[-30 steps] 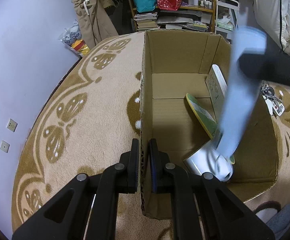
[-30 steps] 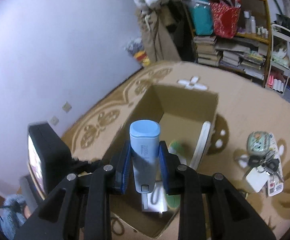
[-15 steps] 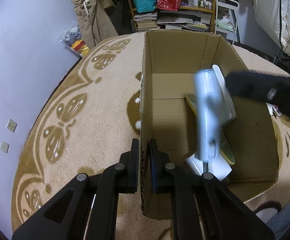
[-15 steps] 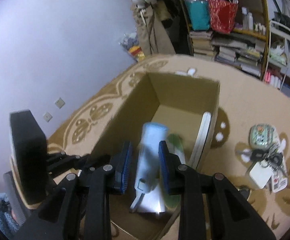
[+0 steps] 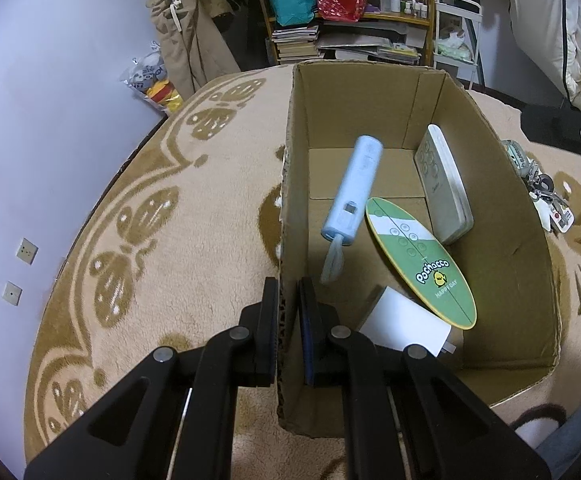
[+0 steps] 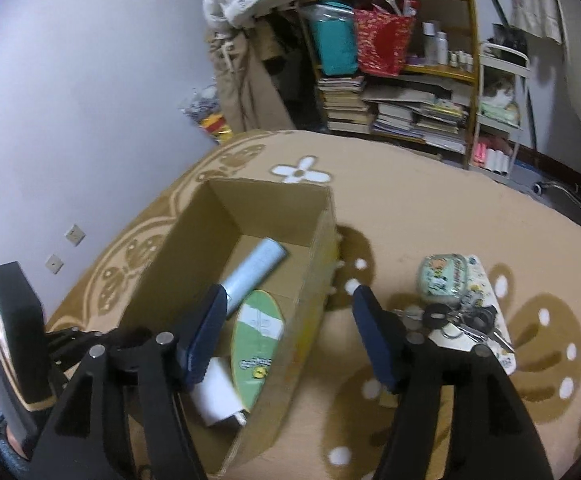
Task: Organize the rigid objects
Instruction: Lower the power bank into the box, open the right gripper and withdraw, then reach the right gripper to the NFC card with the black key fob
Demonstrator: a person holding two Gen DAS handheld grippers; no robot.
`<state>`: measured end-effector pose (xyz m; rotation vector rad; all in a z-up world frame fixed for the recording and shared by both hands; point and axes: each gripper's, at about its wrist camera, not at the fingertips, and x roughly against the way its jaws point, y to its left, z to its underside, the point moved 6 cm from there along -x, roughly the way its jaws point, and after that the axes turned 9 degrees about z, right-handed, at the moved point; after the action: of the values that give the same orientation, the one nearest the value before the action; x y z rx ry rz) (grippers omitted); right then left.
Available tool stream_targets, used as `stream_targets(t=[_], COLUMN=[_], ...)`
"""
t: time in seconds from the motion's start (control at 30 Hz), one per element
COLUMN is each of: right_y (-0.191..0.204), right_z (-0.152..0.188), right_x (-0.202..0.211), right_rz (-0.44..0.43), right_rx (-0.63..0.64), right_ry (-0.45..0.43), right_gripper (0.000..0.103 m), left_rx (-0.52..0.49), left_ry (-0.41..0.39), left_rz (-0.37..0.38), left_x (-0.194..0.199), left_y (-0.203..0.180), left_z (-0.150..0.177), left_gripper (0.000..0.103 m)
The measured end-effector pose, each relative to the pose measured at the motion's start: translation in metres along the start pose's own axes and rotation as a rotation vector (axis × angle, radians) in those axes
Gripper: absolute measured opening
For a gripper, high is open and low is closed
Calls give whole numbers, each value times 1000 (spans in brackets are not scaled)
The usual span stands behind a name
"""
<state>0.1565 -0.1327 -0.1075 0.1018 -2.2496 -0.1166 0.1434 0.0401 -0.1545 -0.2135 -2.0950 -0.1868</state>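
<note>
An open cardboard box (image 5: 370,100) (image 6: 210,240) stands on the rug. My left gripper (image 5: 288,316) is shut on the box's left wall. Inside lie a light blue power bank with a strap (image 5: 354,192) (image 6: 256,272), a green oval remote (image 5: 418,264) (image 6: 256,340), a white remote (image 5: 444,184) leaning on the right wall, and a white block (image 5: 406,324) (image 6: 216,392). My right gripper (image 6: 290,344) is open and empty above the box's right wall. A bunch of keys with a green pouch (image 6: 450,300) (image 5: 542,196) lies on the rug to the right.
A beige rug with brown patterns (image 5: 150,220) covers the floor. A cluttered bookshelf (image 6: 394,80) and hanging clothes (image 5: 186,40) stand at the back. A white wall (image 5: 30,120) with sockets is to the left.
My right gripper opened and let go of the blue power bank, which dropped into the box and lies on its floor. The gripper drew back to the right. The left gripper has not moved.
</note>
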Motion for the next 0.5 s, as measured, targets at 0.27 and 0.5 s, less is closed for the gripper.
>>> stream_targets(t=[0.27,0.5], right_y=[-26,-53], right_z=[5,13], right_x=[-9,-15], right_rz=[64,116], right_rx=[-37,-86], right_ry=[18,33], right_gripper=[70,70], left_rx=[2,1], left_ry=[0,0], left_rz=[2,0], left_x=[0,0], left_y=[1,1], left_z=[0,0], left_gripper=[10,10])
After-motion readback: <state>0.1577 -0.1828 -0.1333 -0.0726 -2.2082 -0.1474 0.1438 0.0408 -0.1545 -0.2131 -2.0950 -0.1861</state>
